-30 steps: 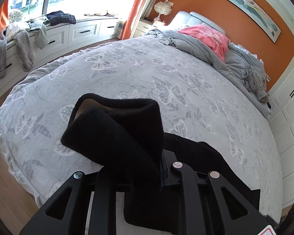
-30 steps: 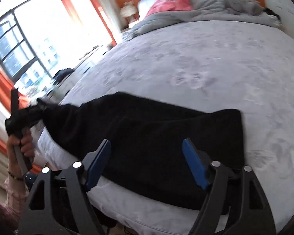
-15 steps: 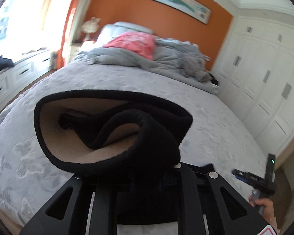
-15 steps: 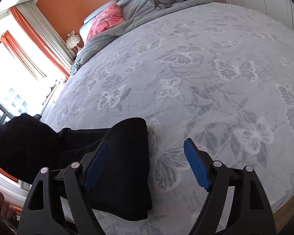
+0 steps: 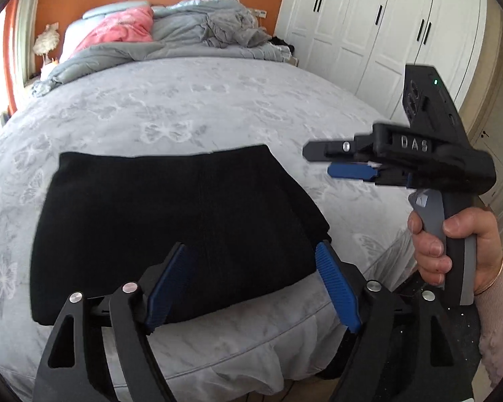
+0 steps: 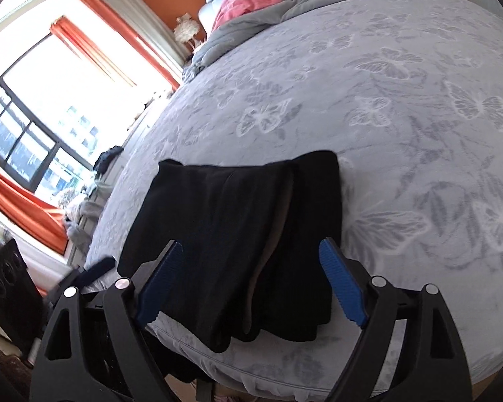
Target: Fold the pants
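Note:
The black pants point(image 5: 171, 221) lie folded in a flat stack near the front edge of the grey butterfly bedspread point(image 5: 218, 107). My left gripper point(image 5: 251, 284) is open and empty, just in front of the stack's near edge. My right gripper point(image 6: 251, 281) is open and empty too, over the near edge of the pants point(image 6: 238, 234), where a tan lining shows between the layers. In the left wrist view the right gripper point(image 5: 348, 167) hangs in the air right of the pants, held by a hand point(image 5: 452, 248).
A pink pillow point(image 5: 117, 30) and a rumpled grey duvet point(image 5: 198, 37) lie at the far end of the bed. White wardrobes point(image 5: 369, 26) stand at the right. A window with orange curtains point(image 6: 33, 207) and a clothes-strewn bench are at the left.
My left gripper carried the pants' end over onto the rest, let it go and opened. The pants now lie as a short folded stack. The right gripper stayed open.

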The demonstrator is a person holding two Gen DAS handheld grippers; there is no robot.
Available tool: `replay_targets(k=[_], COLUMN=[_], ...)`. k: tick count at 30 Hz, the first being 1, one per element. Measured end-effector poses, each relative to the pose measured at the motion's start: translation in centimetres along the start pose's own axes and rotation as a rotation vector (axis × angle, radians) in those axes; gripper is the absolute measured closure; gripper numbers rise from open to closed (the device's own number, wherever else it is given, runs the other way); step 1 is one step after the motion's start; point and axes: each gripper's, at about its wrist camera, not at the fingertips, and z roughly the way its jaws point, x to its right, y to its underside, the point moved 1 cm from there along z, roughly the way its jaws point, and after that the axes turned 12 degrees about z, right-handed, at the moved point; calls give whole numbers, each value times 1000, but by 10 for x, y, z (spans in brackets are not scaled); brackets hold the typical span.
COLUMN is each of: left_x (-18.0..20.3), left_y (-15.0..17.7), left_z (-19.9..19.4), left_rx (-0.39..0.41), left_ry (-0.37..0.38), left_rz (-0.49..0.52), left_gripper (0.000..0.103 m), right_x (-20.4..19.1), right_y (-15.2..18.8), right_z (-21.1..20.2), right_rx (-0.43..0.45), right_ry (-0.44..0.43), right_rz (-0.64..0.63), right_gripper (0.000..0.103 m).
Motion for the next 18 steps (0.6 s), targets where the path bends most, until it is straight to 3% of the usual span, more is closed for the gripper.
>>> replay_targets(k=[3,6,7,8,10,12,15,18], left_x=[-28,-60,-69,-79,-97,-110,-122,-127], left_y=[0,-4,-6,-6,-4,-4,3,10], left_z=[-23,-30,-29,-28,-27,-23,-18,-16], left_rx=[98,109,94,80,51,23,-38,-68], left_ry=[-113,-266,-309,-344,-379,-413,-445,-471], left_rz=[-52,-88,-102,-123,-157,-178,-181,-169], left_gripper=[19,17,17,17,17,17,17,17], right_x=[-8,-14,-17,-22,-29,-46,-81,-90], right_y=[7,10,11,12,11,4,-13,-24], right_z=[29,50,55,60,65,52,12,-2], right_rx=[-80,-101,-93,-96,-103,-48,44,88], right_ry=[51,91,100,120,99,107,49,122], right_rz=[-20,-29,-44,-66,-74,-122,-168,-219], right_gripper=[21,24,44,71,86,87,87,86])
